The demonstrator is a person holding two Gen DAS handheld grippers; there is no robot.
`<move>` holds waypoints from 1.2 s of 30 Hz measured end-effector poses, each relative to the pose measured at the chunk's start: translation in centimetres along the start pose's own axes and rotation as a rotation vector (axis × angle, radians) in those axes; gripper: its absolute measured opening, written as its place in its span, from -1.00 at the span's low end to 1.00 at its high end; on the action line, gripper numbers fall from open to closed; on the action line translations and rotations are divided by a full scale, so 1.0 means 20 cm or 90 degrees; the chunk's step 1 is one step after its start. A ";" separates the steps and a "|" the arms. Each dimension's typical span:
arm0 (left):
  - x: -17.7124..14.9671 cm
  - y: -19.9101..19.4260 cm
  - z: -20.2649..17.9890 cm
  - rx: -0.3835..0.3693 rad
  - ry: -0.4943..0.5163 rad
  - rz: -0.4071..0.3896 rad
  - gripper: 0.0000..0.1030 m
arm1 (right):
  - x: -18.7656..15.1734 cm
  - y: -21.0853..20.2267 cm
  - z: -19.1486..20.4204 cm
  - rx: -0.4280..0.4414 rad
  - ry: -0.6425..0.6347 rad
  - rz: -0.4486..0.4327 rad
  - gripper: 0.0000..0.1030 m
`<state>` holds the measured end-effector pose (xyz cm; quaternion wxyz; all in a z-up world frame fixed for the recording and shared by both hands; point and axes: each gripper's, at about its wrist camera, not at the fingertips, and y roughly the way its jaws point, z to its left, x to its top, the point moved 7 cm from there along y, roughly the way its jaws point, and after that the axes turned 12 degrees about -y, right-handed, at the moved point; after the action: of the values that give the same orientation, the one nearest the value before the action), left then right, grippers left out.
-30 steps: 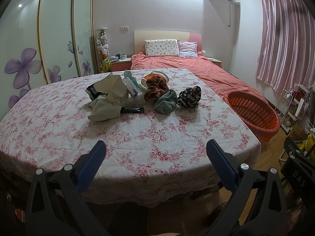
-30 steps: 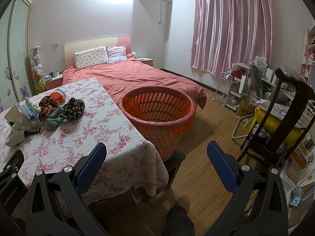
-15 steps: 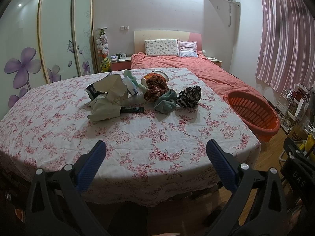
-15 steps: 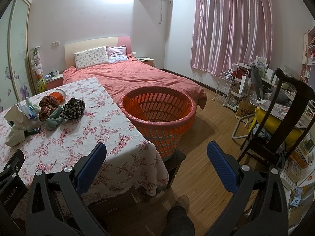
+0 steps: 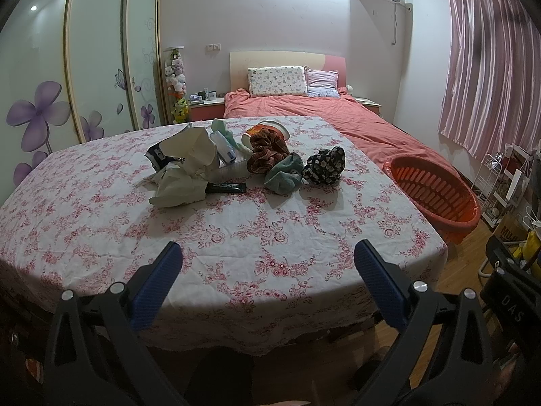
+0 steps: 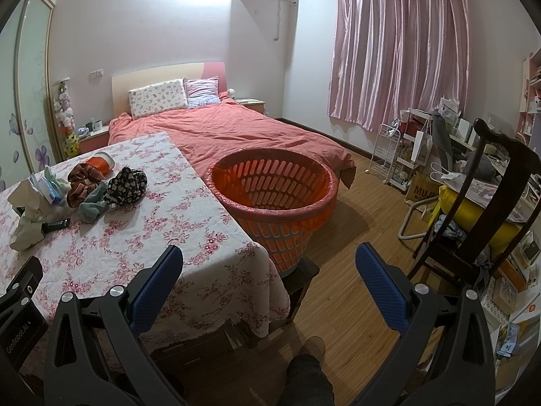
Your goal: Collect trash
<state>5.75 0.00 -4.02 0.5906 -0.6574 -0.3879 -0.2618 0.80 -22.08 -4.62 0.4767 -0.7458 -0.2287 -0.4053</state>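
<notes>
A table (image 5: 101, 237) draped in a pink floral cloth is seen from the left gripper (image 5: 267, 264), whose blue fingers are spread wide with nothing between them. The trash sits at 12 o'clock: crumpled paper (image 5: 184, 176) at the left, a black tube (image 5: 226, 187) touching it, then a plaid scrunchie (image 5: 267, 155), a teal cloth (image 5: 284, 174) and a dark floral bundle (image 5: 324, 165). An orange basket (image 6: 274, 186) stands just beside the table's right edge, at 12 o'clock from the right gripper (image 6: 268, 267), likewise released. A bed (image 6: 243, 132) lies behind. The tube's lettering is unreadable; the basket's base is hidden.
</notes>
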 end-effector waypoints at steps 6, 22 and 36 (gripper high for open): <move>0.00 0.00 0.00 0.000 0.000 0.000 0.93 | 0.00 0.00 0.00 0.000 0.000 0.000 0.96; 0.00 0.00 0.00 0.000 -0.001 0.002 0.93 | 0.00 0.00 0.00 -0.001 0.000 0.001 0.96; -0.02 0.02 -0.02 0.001 -0.006 0.011 0.93 | -0.01 0.02 0.00 -0.002 0.001 0.005 0.96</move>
<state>5.80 -0.44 -4.50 0.5913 -0.6619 -0.3850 -0.2530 0.99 -22.25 -4.96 0.4771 -0.7471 -0.2250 -0.4043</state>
